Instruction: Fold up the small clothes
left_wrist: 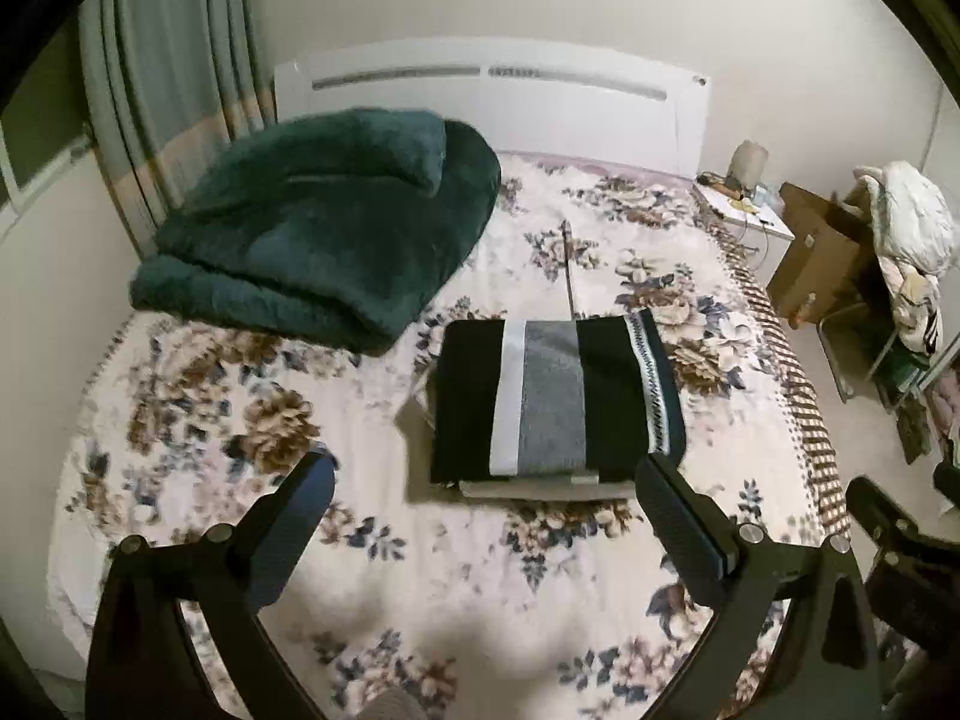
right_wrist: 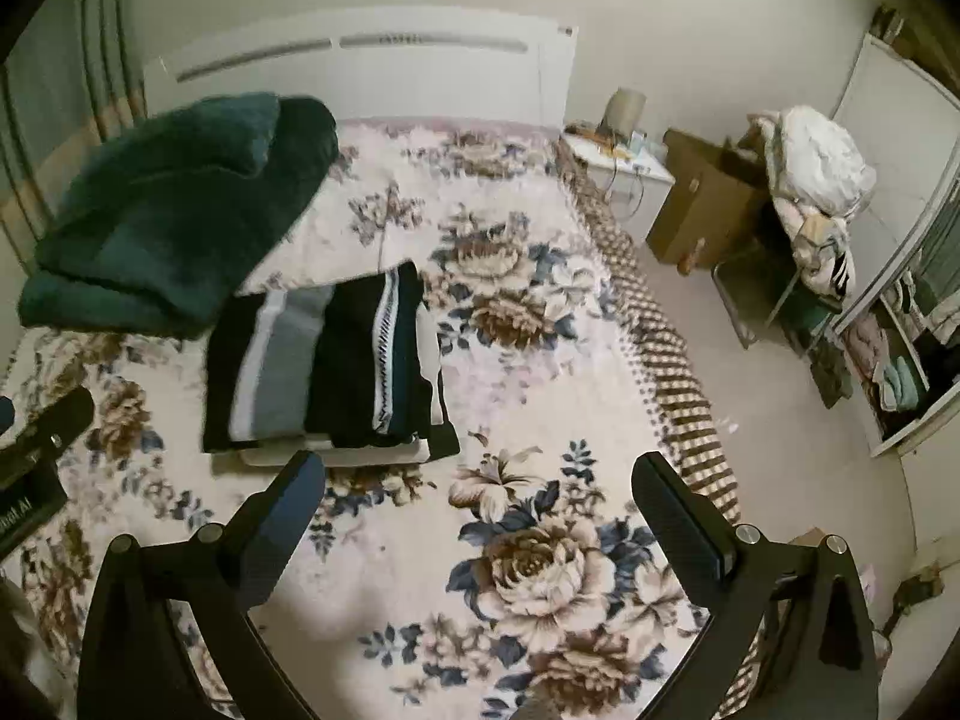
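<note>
So the folded garment point(left_wrist: 555, 402) is sitting on the bed point(left_wrist: 420, 570), roughly mid-mattress and a bit toward the right-hand edge. It's a dark knit-looking piece with a white band, a grey band and a zigzag trim stripe, already squared off into a neat rectangle. There's something pale and flat under it, peeking out along the near side, maybe another folded piece or a board, can't really tell which.

Both grippers are up above the bedspread and holding nothing. The left gripper point(left_wrist: 486, 504) has its fingers spread wide, the right-hand finger's tip close to the garment's near right corner, though whether it touches I can't say. The right gripper point(right_wrist: 480, 489) is just as wide open, hanging over the floral bedspread nearer the right edge, its left fingertip close to the garment's near edge.

My guess is the fabric's soft and light, floppy, so it won't hold shape if you grab it in the middle. I'd take it at the near corners, pinching all layers together, or the fold will slide apart. The fuzzy bedspread probably grips it a little.

The big teal blanket point(left_wrist: 324, 222) is heaped at the far left corner by the headboard point(left_wrist: 492, 108), well apart from all this.
</note>
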The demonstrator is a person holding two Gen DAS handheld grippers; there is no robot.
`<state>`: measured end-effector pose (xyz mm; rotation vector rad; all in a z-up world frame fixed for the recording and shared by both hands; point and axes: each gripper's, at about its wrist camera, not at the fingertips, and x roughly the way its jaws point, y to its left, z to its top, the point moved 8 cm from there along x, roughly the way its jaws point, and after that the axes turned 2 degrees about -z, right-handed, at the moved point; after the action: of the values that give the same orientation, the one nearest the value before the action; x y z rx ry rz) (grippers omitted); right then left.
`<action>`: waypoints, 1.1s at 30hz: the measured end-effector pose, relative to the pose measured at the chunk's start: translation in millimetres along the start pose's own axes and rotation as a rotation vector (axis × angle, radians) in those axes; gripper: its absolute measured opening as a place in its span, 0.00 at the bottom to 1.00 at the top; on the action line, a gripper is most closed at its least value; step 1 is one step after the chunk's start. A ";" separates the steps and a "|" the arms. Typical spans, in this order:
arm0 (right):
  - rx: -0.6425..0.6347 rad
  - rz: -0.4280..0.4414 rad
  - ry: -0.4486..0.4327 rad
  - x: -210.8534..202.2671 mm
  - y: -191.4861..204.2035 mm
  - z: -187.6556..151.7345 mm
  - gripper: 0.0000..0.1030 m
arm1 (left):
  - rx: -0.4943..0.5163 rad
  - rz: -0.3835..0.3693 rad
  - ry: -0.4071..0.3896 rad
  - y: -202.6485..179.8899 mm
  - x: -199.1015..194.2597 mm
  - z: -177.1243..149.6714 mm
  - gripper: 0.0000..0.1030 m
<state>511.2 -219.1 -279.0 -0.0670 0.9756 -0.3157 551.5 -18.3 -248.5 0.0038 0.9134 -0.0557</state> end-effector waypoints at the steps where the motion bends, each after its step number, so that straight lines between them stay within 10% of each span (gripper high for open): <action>1: 0.004 0.006 -0.012 -17.5 -2.7 -1.5 1.00 | 0.001 -0.002 -0.004 -0.7 -13.5 -1.3 1.00; 16: 0.026 0.073 -0.209 -255.3 -39.4 -29.4 1.00 | 0.026 -0.001 -0.133 -2.0 -195.3 -16.8 1.00; 33: 0.024 0.113 -0.275 -360.5 -60.3 -62.0 1.00 | 0.016 0.019 -0.176 -1.0 -269.3 -42.8 1.00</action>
<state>259.1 -165.6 -12.5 -0.0321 0.6996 -0.2072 353.5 -5.6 -61.6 0.0225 0.7366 -0.0447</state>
